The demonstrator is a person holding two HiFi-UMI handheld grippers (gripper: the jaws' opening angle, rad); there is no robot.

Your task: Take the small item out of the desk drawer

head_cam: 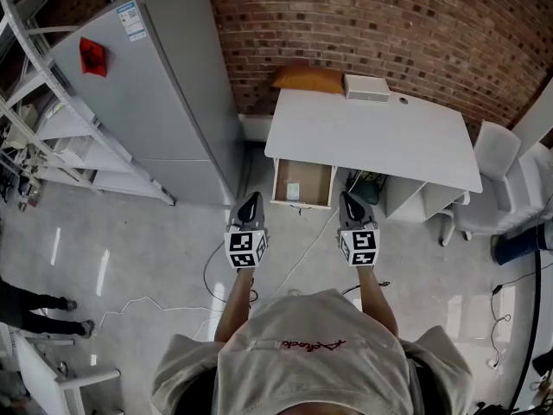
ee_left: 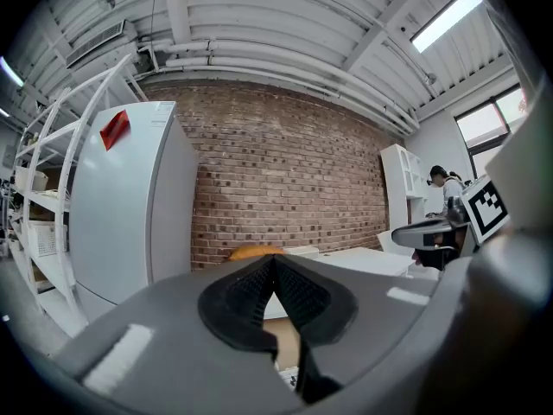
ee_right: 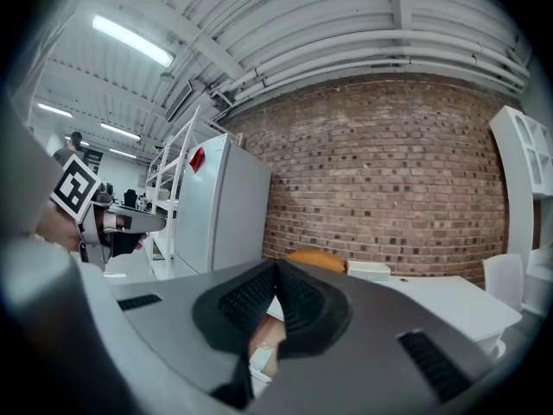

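Observation:
The white desk point(head_cam: 380, 137) stands against the brick wall with its wooden drawer point(head_cam: 302, 184) pulled open. A small pale item point(head_cam: 293, 190) lies inside the drawer. My left gripper point(head_cam: 251, 202) and right gripper point(head_cam: 349, 202) are held side by side just short of the drawer front, both pointing at the desk. Each is shut with nothing between its pads. In the left gripper view the left gripper point(ee_left: 273, 259) has its jaws meeting at the tip. The right gripper view shows the right gripper point(ee_right: 276, 264) the same way, with the small item point(ee_right: 262, 355) visible below the pads.
A tall grey fridge point(head_cam: 151, 93) stands left of the desk, with white shelving point(head_cam: 52, 137) beyond it. An orange cushion point(head_cam: 307, 78) and a white box point(head_cam: 366, 86) lie on the desk's far edge. A white chair point(head_cam: 494, 156) is at the right. Cables point(head_cam: 298, 253) trail across the floor.

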